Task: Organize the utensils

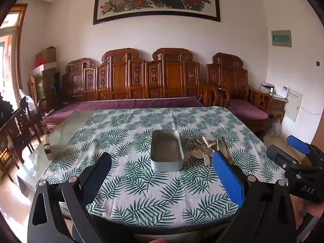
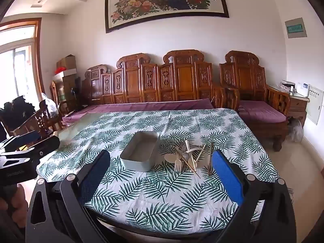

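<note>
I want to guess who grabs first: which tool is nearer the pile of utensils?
Right, likely. The right tool faces the pile of utensils almost head-on; the left tool faces the grey box, pile off to its right.

Home living room, carved wooden sofa with purple cushions at twelve o'clock, framed peacock painting above it, leaf-print cloth on the tabletop

Left hand-held gripper, right hand-held gripper: black frames, blue pads, silver screws.
</note>
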`<action>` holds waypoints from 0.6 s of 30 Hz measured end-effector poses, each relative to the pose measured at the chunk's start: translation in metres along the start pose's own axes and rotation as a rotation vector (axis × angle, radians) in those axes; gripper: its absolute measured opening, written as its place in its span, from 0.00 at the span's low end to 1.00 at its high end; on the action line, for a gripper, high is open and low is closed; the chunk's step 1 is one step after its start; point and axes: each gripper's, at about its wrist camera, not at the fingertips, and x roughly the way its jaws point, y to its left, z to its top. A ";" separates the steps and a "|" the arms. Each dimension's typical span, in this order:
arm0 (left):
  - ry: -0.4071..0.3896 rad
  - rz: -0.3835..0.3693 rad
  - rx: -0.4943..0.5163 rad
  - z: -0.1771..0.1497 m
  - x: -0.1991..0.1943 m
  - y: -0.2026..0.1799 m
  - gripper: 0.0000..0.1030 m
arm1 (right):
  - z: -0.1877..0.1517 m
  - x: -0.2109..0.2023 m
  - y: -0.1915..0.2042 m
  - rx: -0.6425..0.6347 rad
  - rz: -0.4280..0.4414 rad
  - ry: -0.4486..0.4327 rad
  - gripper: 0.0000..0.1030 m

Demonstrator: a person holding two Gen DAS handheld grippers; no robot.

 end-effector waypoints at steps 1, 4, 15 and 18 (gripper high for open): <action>-0.001 -0.002 -0.002 0.000 0.000 0.000 0.94 | 0.000 0.000 0.000 0.000 0.001 0.001 0.98; -0.002 -0.001 0.001 0.000 -0.001 0.000 0.94 | 0.000 0.000 0.000 0.001 -0.001 -0.001 0.98; -0.003 0.003 0.003 -0.001 0.002 -0.005 0.94 | 0.001 -0.001 0.001 0.000 0.000 0.000 0.98; -0.004 0.003 0.001 -0.005 0.000 -0.005 0.94 | 0.001 -0.001 0.001 0.000 0.001 -0.001 0.98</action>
